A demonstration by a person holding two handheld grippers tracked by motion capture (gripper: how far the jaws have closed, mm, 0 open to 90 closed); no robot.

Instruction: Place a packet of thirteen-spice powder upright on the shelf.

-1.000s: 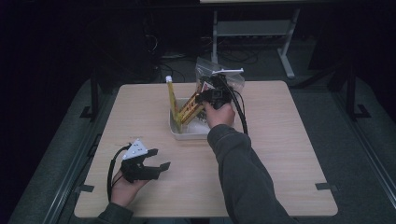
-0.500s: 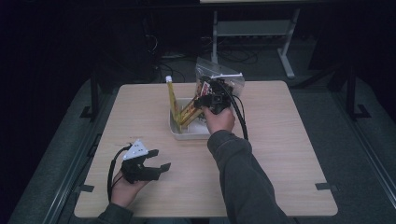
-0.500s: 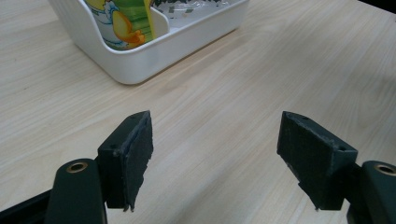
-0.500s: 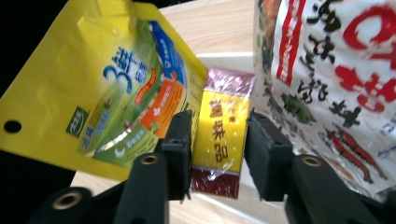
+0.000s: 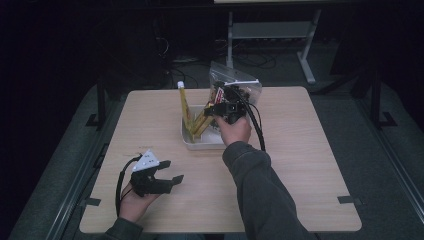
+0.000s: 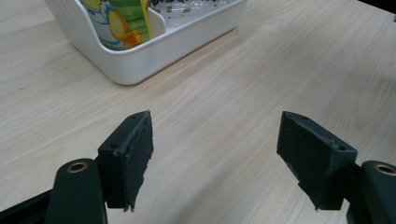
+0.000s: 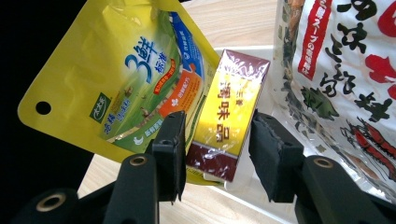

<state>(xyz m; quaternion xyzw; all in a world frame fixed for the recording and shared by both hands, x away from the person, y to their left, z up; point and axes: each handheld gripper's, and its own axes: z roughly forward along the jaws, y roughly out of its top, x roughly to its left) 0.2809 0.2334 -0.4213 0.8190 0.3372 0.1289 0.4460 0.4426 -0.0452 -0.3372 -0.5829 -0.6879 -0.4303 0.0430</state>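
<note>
A white tray [image 5: 200, 143] stands at the table's middle back. A yellow pouch [image 7: 116, 79] stands upright at its left end, also seen from above [image 5: 184, 102]. A dark red and gold box [image 7: 229, 116] leans beside the pouch. Next to it is a clear bag with red print [image 7: 345, 70]. My right gripper [image 7: 217, 126] reaches into the tray. Its jaws have just been opening and stand on either side of the box, with a gap at the right pad. My left gripper [image 5: 172, 170] rests open on the table at the front left, nothing between its jaws [image 6: 215, 135].
The tray's near corner [image 6: 140, 60] lies a short way ahead of the left gripper, with bare wood between. The right gripper's cable [image 5: 257, 127] trails over the table behind the hand. Dark floor and a metal stand [image 5: 272, 32] lie beyond the far edge.
The right gripper's jaws have spread apart around the box in the tray, and the hand has shifted slightly. The left gripper has not moved.
</note>
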